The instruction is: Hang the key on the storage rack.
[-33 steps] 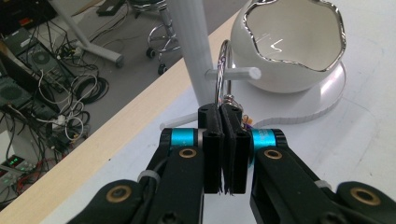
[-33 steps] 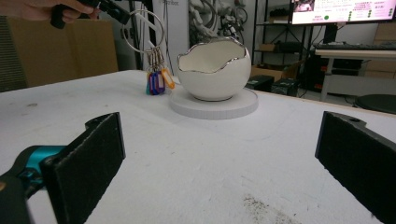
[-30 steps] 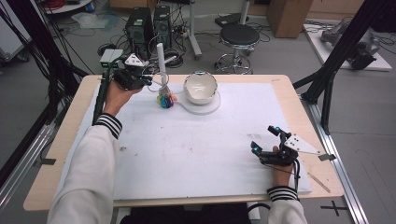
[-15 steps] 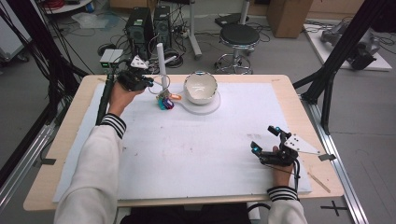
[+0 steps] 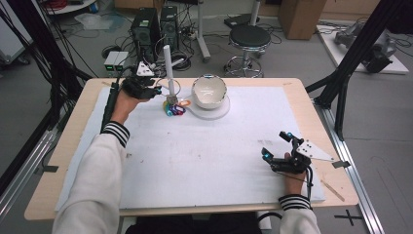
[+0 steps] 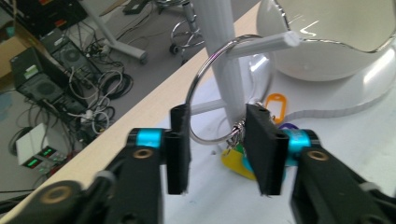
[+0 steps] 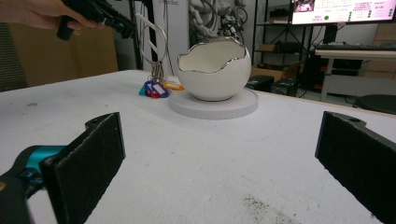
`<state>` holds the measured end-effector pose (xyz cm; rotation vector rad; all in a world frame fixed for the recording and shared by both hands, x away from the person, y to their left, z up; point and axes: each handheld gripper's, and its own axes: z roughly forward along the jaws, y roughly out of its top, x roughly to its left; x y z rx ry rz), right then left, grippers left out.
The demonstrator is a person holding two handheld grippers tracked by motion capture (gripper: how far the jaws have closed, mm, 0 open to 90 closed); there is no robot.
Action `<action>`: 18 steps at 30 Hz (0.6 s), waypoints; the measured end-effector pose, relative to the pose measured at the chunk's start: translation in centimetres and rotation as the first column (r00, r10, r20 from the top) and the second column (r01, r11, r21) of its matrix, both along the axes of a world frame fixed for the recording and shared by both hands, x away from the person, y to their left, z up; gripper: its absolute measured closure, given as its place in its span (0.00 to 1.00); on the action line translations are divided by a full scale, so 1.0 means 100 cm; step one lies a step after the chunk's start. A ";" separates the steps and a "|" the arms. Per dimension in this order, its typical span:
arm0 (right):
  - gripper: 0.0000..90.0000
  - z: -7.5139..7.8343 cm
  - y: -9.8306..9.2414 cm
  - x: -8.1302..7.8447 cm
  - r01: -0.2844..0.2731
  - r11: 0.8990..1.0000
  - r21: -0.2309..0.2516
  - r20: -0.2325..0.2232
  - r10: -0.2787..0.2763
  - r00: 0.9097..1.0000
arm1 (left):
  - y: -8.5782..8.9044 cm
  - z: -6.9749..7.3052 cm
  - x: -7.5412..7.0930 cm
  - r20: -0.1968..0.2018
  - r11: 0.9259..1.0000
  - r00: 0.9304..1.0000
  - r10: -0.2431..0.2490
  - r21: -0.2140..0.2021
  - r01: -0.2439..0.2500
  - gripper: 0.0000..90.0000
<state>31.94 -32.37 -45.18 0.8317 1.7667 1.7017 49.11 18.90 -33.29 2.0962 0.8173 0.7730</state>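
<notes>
High view first: I count one white stand [image 5: 168,68] at the bench's [image 5: 302,105] eleven o'clock, one metal ring [image 5: 170,87] hung on it, one cluster of coloured key tags [image 5: 174,109] below, and one white bowl [image 5: 209,91] on its round base at twelve. My left tongs [image 5: 155,90] sit by the ring; my right tongs [image 5: 277,146] rest at four o'clock, wide open and empty.

Left gripper view adds the detail: the jaws have just been opening, the ring [image 6: 210,84] loose between them, unpinched.

Right gripper view shows the bowl's [image 7: 213,70] jagged silver rim.
</notes>
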 end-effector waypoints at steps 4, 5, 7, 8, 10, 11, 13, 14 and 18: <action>0.01 0.000 0.000 0.000 0.001 1.000 -0.003 0.001 -0.001 1.000 | 0.007 -0.002 -0.009 0.008 0.999 1.000 -0.019 -0.038 0.020 0.42; 0.01 0.000 0.000 0.000 0.001 1.000 -0.003 0.002 -0.001 1.000 | 0.010 -0.003 -0.012 0.009 0.998 0.999 -0.031 -0.048 0.031 0.38; 0.01 0.000 0.000 0.000 0.001 1.000 -0.001 0.002 -0.001 1.000 | 0.015 -0.004 -0.018 0.004 0.995 0.998 -0.064 -0.083 0.064 0.32; 0.01 0.000 0.000 0.000 0.002 1.000 -0.002 0.002 -0.002 1.000 | 0.018 -0.004 -0.021 0.000 0.992 0.996 -0.084 -0.094 0.084 0.30; 0.01 0.000 0.000 0.000 0.000 1.000 -0.003 0.000 0.000 1.000 | 0.022 -0.004 -0.027 -0.018 0.986 0.995 -0.103 -0.131 0.099 0.20; 0.01 0.000 0.000 0.000 0.001 1.000 -0.006 0.002 -0.001 1.000 | 0.024 -0.004 -0.030 -0.021 0.984 0.994 -0.106 -0.145 0.101 0.16; 0.01 0.000 0.001 -0.001 -0.002 1.000 -0.006 0.001 0.002 1.000 | 0.029 -0.003 -0.038 0.002 0.980 0.994 -0.113 -0.163 0.112 0.10; 0.01 0.000 0.001 -0.001 -0.002 1.000 -0.006 0.001 0.002 1.000 | 0.031 -0.003 -0.042 0.011 0.979 0.994 -0.106 -0.172 0.106 0.05; 0.01 0.000 0.001 0.000 -0.001 1.000 -0.008 0.003 0.001 1.000 | 0.044 -0.003 -0.059 0.025 0.975 0.995 -0.093 -0.198 0.096 0.02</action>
